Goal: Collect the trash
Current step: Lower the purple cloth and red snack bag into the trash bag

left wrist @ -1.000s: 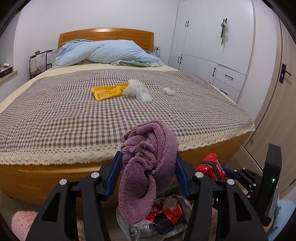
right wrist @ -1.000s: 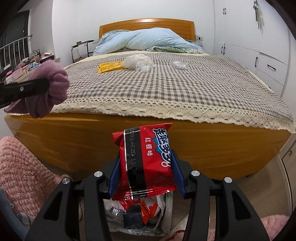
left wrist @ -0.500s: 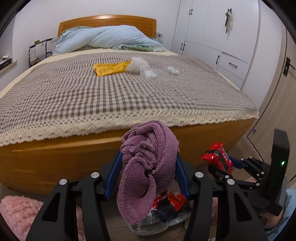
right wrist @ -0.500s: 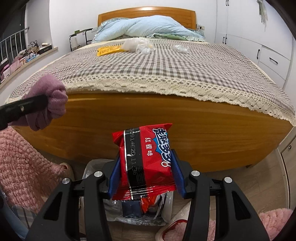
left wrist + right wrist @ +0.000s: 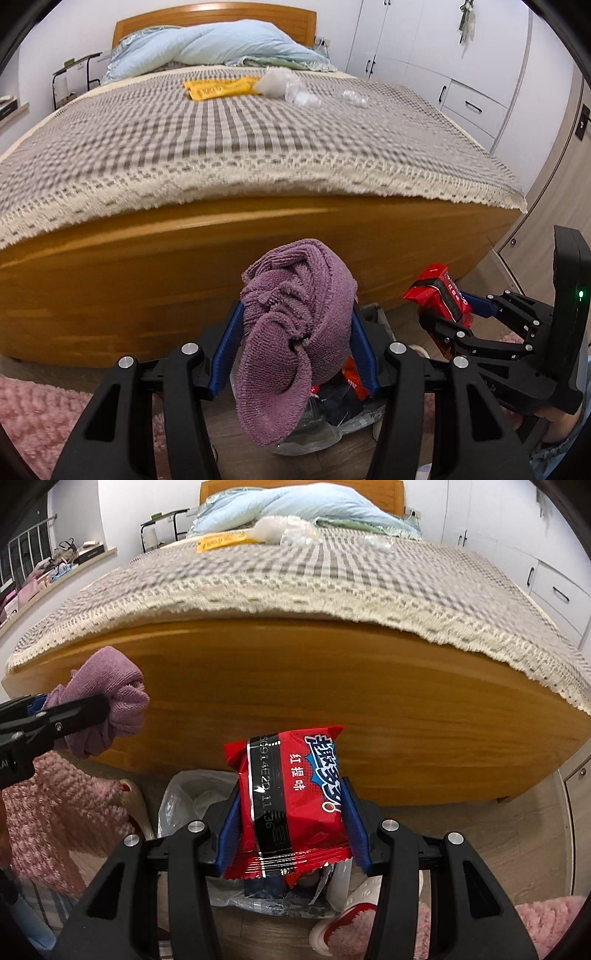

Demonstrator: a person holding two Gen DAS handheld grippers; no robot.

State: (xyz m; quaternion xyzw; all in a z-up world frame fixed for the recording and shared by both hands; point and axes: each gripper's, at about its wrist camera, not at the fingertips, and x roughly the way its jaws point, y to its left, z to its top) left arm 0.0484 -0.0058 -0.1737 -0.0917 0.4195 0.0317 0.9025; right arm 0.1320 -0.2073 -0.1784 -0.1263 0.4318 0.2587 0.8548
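Note:
My left gripper [image 5: 295, 347] is shut on a bunched purple cloth [image 5: 295, 325] that droops below its blue pads. My right gripper [image 5: 291, 827] is shut on a red snack packet [image 5: 291, 797], held upright. Both hang low in front of the bed's wooden footboard, above a bin lined with a clear plastic bag [image 5: 184, 797] that holds red and dark wrappers [image 5: 343, 395]. In the left wrist view the right gripper [image 5: 439, 306] with its packet shows at the right. The right wrist view has the left gripper and cloth [image 5: 110, 701] at its left.
On the checked bedspread [image 5: 221, 140] lie a yellow packet [image 5: 218, 88], crumpled clear plastic [image 5: 284, 86] and a smaller clear scrap [image 5: 354, 98]. Pink fluffy slippers [image 5: 369, 923] and a pink fluffy sleeve [image 5: 51, 819] sit beside the bin. White wardrobes [image 5: 461, 74] stand on the right.
Both grippers have sunk and tipped downward, so the bed top has risen in view and the footboard and bin now fill the lower part. Both grips are unchanged.

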